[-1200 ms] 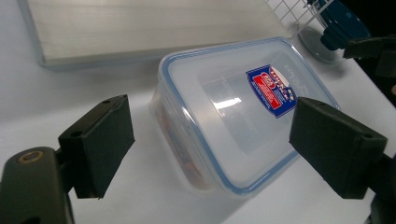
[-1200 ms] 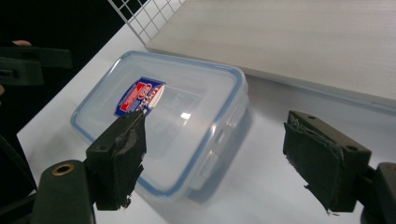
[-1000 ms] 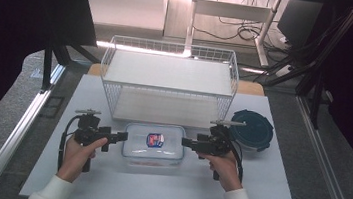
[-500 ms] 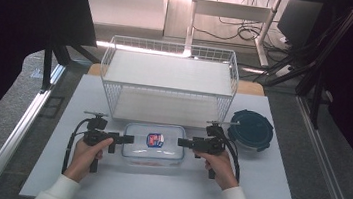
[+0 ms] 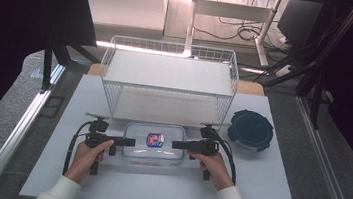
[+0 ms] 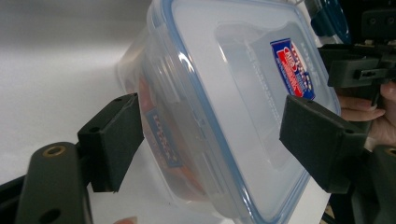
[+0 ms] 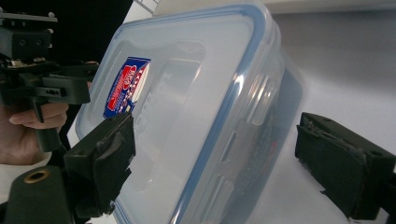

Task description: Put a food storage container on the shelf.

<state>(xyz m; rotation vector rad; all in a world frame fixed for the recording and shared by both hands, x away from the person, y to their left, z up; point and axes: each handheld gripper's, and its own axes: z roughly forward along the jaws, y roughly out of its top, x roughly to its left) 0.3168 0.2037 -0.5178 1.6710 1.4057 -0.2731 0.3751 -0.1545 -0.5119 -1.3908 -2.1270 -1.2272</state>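
We had the box [image 5: 153, 143] lying on the worktop [image 5: 264, 195] in front of the wire rack [image 5: 169, 81], one short end between each set of fingers. The left gripper [image 5: 129, 142] had just been closing, yet its fingers [image 6: 112, 140] stood clear of the walls; the right gripper [image 5: 178, 144] also gaped, its fingers [image 7: 343, 168] not touching. To do it well, we judged both should close evenly, low under the lid's rim, before lifting level. A round lid [image 5: 250, 129] lay nearby.

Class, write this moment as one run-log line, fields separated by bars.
container: lidded, on table | left gripper: open, straddling its end, just closing | right gripper: open, straddling opposite end
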